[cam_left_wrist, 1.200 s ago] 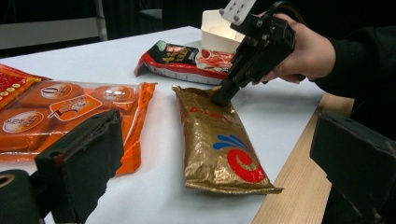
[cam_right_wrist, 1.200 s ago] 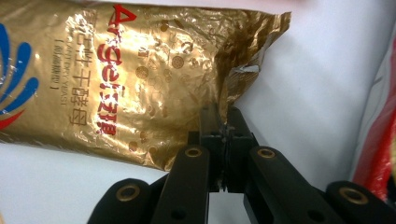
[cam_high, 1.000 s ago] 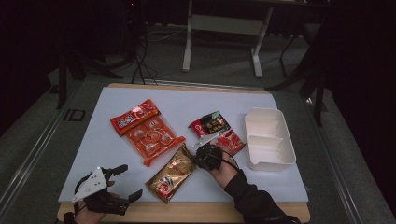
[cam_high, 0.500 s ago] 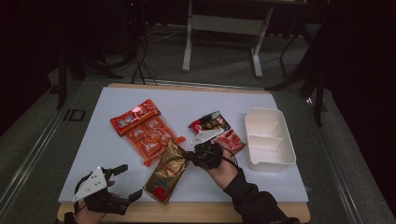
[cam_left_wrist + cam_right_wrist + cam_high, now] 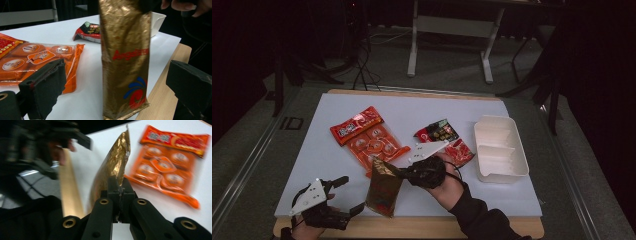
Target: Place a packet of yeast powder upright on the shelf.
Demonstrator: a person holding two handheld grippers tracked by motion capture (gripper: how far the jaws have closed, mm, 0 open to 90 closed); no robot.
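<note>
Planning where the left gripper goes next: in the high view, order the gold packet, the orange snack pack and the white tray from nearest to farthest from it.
1. Gold packet: just right of the left gripper, hanging from the right gripper.
2. Orange snack pack: farther up the table, mid-left.
3. White tray: far right side of the white mat.

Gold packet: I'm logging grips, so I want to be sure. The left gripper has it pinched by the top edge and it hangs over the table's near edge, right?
Wrong gripper. The right gripper pinches the gold packet by its top edge, as the right gripper view shows; the left gripper stands open beside it.
</note>
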